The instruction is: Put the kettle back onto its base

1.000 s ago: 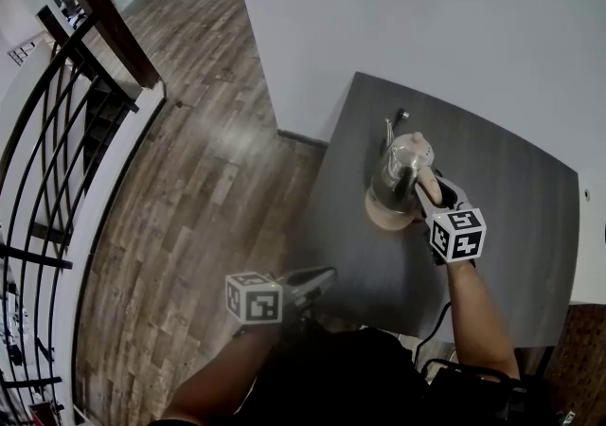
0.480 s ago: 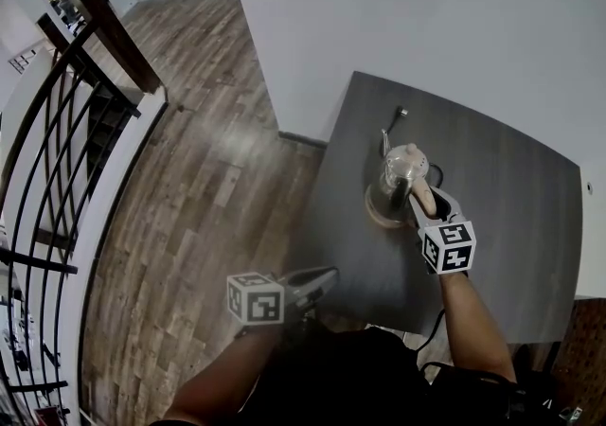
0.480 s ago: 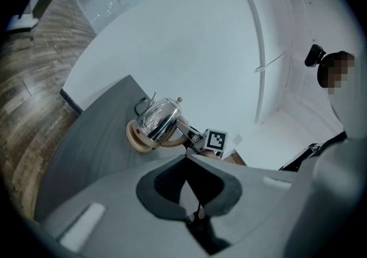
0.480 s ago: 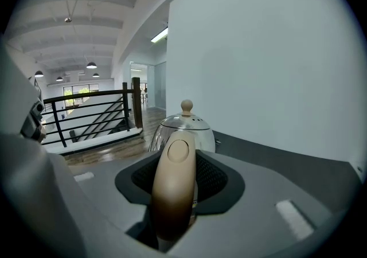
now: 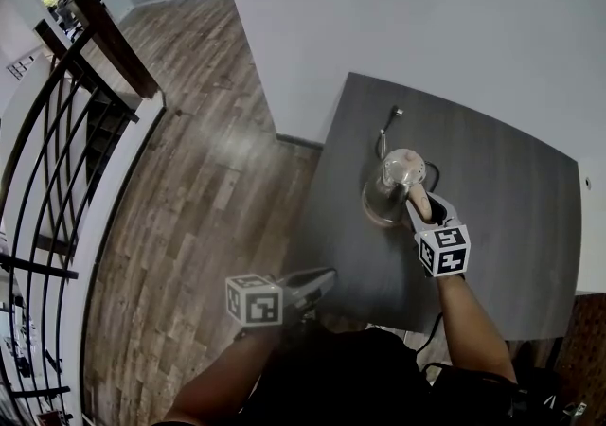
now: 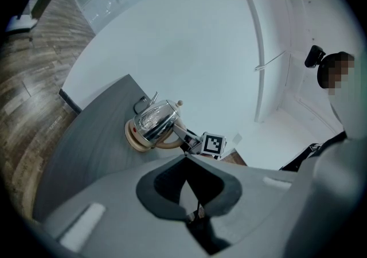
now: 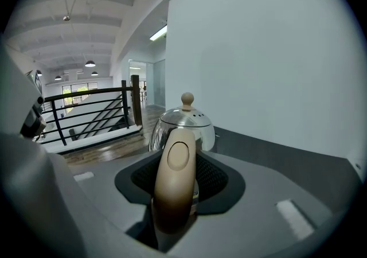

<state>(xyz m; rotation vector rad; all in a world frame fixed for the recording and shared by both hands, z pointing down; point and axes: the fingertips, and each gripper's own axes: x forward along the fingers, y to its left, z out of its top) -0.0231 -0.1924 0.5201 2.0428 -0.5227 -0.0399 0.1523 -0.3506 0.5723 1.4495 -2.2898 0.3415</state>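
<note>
Half hidden under the kettle [image 6: 153, 122], its base [image 6: 135, 141] shows a beige rim. My right gripper [image 7: 176, 179] clamps the handle [image 7: 176, 156]; my left gripper [image 6: 186, 159] sits closed, empty.

Bright, even light; 2 gripper views warp toward black corners.

On the table [image 5: 511, 216], kettle [image 5: 398, 173] on its base [image 5: 371, 215], right tool [image 5: 418, 200] at its handle [image 7: 175, 179], left tool [image 5: 325, 276] by the near-left corner.
</note>
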